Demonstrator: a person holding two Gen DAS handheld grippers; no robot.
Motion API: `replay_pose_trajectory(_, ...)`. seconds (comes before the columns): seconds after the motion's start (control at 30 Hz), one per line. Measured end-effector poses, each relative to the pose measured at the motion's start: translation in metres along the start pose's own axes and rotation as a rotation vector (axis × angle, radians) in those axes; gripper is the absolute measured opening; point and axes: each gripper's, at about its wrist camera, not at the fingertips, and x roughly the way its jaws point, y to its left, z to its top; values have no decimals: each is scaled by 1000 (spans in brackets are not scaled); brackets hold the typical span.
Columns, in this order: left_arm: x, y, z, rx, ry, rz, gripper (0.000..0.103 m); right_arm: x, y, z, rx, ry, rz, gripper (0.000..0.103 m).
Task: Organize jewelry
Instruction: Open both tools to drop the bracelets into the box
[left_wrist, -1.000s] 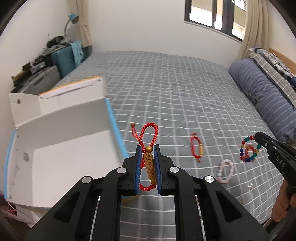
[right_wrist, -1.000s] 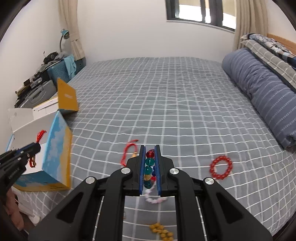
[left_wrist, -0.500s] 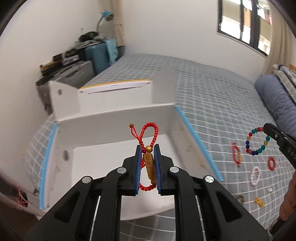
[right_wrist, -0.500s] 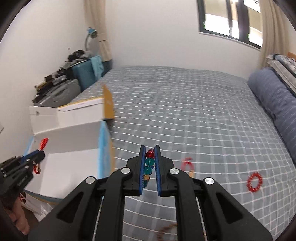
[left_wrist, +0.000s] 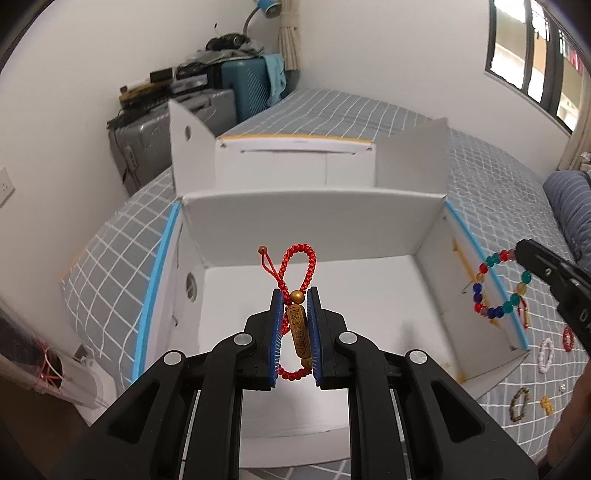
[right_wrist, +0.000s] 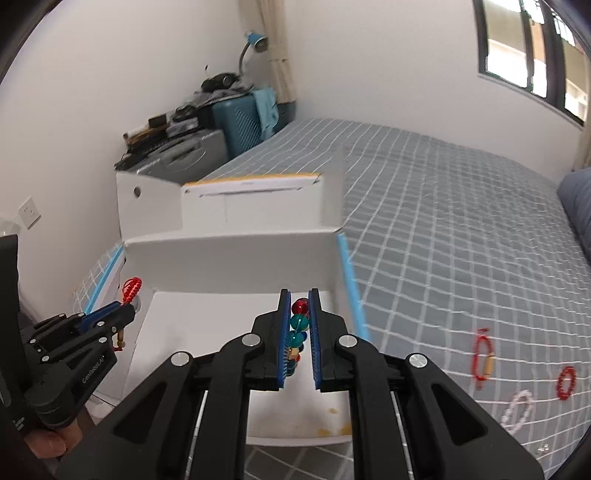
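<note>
The left gripper (left_wrist: 294, 295) is clenched on a red cord bracelet (left_wrist: 295, 273) with a gold barrel charm, the charm pinched between the blue pads and the braided loops standing up above the fingertips. It hangs over the white inside of an open cardboard box (left_wrist: 314, 218) with blue edges that sits on the grey checked bed (left_wrist: 480, 166). The right gripper (right_wrist: 297, 295) is clamped on a multicoloured bead bracelet (right_wrist: 299, 321), red and teal beads stacked in the narrow gap between its pads; in the left wrist view that bracelet dangles as a ring over the box's right wall. Both tools sit above the box, the left one near its left wall. On the bedspread to the right of the box lie a red cord bracelet with a tan tube (right_wrist: 484, 358), a red bead ring (right_wrist: 566, 382) and a pale pink bead bracelet (right_wrist: 519, 410), well apart from the box.
</note>
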Motion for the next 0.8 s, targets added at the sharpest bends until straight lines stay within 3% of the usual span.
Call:
replay_pose_trajectory(0.43,44,25,-17,-9,116,43,13,64,30,-25,-24,162,-8,9)
replay_pose_trajectory(0.8,51,26,-16,-11,129,44,19,70,29,-26,-26,174,-28,10)
